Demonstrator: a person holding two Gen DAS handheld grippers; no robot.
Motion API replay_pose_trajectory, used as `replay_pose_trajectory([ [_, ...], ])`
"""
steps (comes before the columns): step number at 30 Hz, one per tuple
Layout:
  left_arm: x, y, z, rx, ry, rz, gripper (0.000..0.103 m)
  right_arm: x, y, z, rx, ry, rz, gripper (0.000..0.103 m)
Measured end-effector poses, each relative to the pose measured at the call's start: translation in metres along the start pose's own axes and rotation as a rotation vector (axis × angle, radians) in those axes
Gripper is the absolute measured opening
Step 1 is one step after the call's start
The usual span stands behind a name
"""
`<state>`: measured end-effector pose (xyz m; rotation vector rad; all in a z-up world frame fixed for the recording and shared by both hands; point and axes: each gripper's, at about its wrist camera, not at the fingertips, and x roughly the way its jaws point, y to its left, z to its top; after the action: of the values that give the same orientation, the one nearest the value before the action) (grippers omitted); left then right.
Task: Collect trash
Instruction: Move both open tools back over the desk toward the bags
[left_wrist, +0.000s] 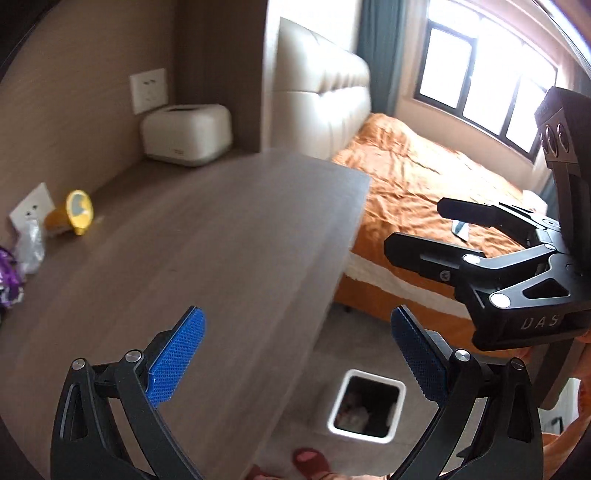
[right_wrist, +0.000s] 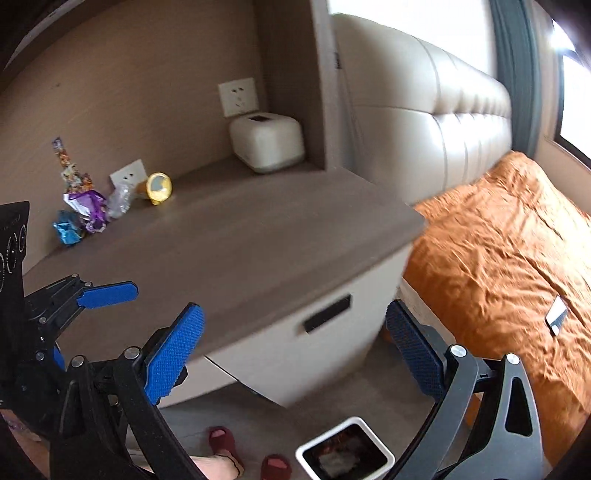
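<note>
Left gripper: held above the front edge of the nightstand; the 2 blue pads are spread wide with nothing between them.
Right gripper: held beside the left one, over the floor in front of the nightstand; fingers spread apart, nothing gripped.
Trash: 4 pieces are seen at the back left of the nightstand top, against the wall: a blue wrapper, a purple wrapper, a clear plastic wrapper and a yellow cup lying on its side.
Trash bin: a white square bin stands on the floor below the grippers; some crumpled waste is visible inside.
Tissue box: set in the back corner of the nightstand.
Bed: covered in orange, just beside the nightstand.
</note>
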<state>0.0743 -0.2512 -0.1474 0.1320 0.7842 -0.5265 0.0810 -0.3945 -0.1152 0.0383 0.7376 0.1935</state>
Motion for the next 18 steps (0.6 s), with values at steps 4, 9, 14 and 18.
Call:
replay_pose_trajectory([
  [4,-0.031,0.054,0.006,-0.073,-0.048,0.151,0.098,0.019,0.05,0.039,-0.085,-0.043,0.122,0.098],
  [9,-0.071,0.13,0.002,-0.18,-0.079,0.33,0.098,0.039,0.113,0.075,-0.189,-0.082,0.231,0.098],
  [14,-0.103,0.192,-0.014,-0.253,-0.101,0.464,0.098,0.063,0.17,0.101,-0.257,-0.077,0.325,0.098],
  [18,-0.117,0.235,-0.02,-0.314,-0.12,0.545,0.098,0.082,0.218,0.114,-0.309,-0.069,0.377,0.098],
])
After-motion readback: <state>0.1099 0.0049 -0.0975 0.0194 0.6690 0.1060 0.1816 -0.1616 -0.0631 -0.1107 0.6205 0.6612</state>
